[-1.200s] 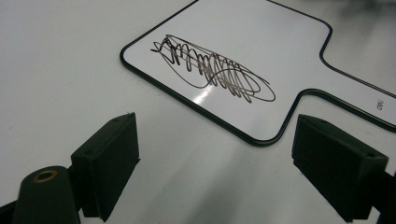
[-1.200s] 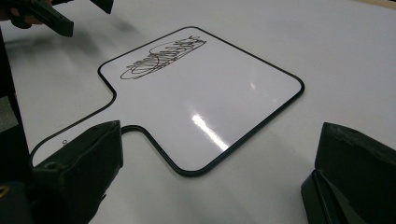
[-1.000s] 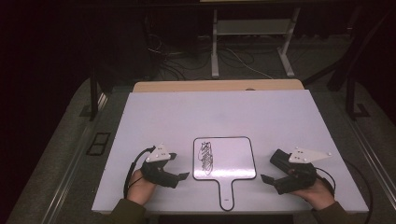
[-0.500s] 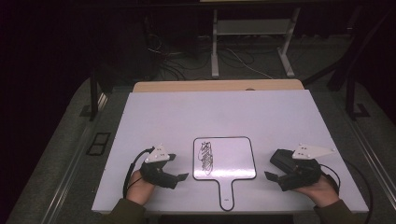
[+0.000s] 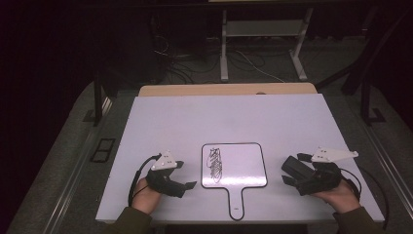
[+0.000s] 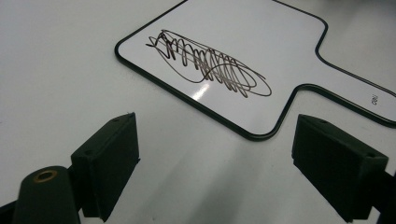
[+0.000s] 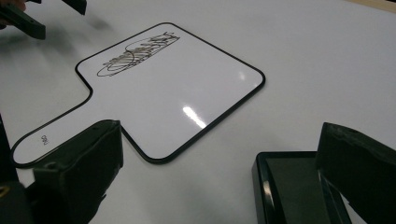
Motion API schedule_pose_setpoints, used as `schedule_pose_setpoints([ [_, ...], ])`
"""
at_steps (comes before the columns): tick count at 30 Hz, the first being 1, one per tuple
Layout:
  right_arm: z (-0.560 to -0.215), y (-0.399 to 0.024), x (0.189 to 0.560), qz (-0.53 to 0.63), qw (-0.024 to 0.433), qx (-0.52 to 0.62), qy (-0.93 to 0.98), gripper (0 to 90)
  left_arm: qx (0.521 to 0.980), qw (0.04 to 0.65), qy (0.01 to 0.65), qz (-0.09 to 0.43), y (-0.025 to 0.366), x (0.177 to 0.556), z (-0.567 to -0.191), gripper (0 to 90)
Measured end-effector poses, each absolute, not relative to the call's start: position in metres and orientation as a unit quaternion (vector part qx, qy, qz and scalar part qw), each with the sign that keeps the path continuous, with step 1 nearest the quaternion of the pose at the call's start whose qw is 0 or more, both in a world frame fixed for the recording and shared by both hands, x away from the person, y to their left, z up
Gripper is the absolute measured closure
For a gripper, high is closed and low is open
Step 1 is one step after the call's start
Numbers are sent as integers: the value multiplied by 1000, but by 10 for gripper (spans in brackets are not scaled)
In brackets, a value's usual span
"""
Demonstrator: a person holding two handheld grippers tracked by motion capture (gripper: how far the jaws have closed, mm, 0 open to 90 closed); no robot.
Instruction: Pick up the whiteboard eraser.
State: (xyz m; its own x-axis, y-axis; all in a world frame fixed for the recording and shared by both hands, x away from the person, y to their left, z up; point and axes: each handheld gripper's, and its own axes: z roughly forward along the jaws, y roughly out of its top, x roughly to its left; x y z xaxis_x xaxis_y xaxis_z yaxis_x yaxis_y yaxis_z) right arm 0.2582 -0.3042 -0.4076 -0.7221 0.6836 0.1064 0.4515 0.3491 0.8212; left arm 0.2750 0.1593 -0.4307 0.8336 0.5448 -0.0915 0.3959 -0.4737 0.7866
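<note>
Over on the left, the left gripper [image 5: 187,184] rests low on the white table [image 5: 170,122], its jaws spread wide with nothing between them; in the left gripper view they frame bare tabletop just short of the board's corner. Next comes the paddle-shaped whiteboard [image 5: 238,165], lying flat near the front edge of the table between the two hands, its short handle [image 5: 235,202] pointing toward the person. A dark scribble [image 5: 215,165] covers the left part of its glossy face. Further right, a black eraser [image 5: 293,166] lies on the table just beside the board's right edge. The right gripper [image 5: 292,175] sits over it with jaws wide apart; in the right gripper view one jaw stands past the eraser's far side, but whether the pads touch it cannot be told, and nothing looks clamped.

Judging by its look, the board is thin, stiff and light, with a slick surface that would slide on the table if wiped one-handed. The handle, or the rim near the corner, seems the best place to pin it. The eraser appears to be a small rigid block, best pinched across its narrow sides.
</note>
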Motion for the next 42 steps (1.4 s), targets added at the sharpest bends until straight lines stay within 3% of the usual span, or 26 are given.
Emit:
schedule_pose_setpoints([
  [27,-412,-331,272,380,145,381,831,0,854,434,274,81,159,276,-432,137],
  [42,-427,-336,277,302,124,378,866,21,854,433,275,82,160,275,-432,138],
])
